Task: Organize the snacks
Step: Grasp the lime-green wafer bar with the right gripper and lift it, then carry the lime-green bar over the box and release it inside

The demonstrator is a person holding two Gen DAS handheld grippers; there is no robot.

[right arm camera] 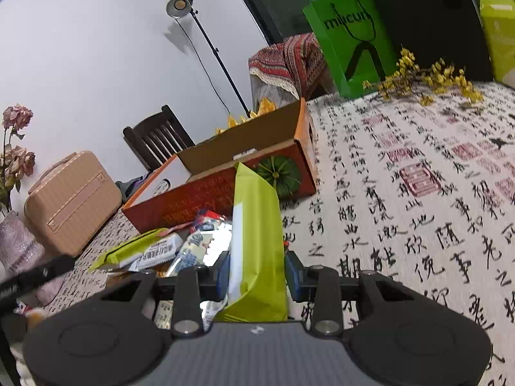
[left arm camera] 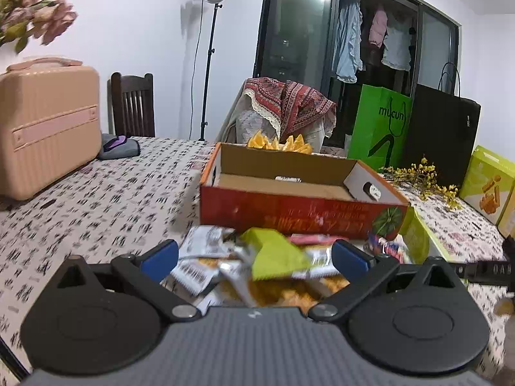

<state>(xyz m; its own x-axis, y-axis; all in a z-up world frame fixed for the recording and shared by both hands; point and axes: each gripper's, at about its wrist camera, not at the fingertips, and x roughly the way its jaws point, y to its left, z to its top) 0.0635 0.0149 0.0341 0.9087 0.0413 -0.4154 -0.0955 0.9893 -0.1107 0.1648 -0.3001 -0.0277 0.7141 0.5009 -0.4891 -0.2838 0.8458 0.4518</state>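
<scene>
Now | right gripper tilted down, clamping green packet | left gripper spread wide, empty

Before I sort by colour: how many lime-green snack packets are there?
2: one packet clamped upright in the right gripper, another lying left in the pile. More may be buried.

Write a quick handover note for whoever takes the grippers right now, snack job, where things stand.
Right gripper: shut on a green snack packet, held upright, just grabbed.
Left gripper: open, empty, over the snack pile.
The orange cardboard box sits behind the pile, open; inside shows only one small whitish item, too unclear to name.
Done: one packet picked.
Left: probably drop the green packet in the box, then move the remaining pile, another green packet included.
</scene>
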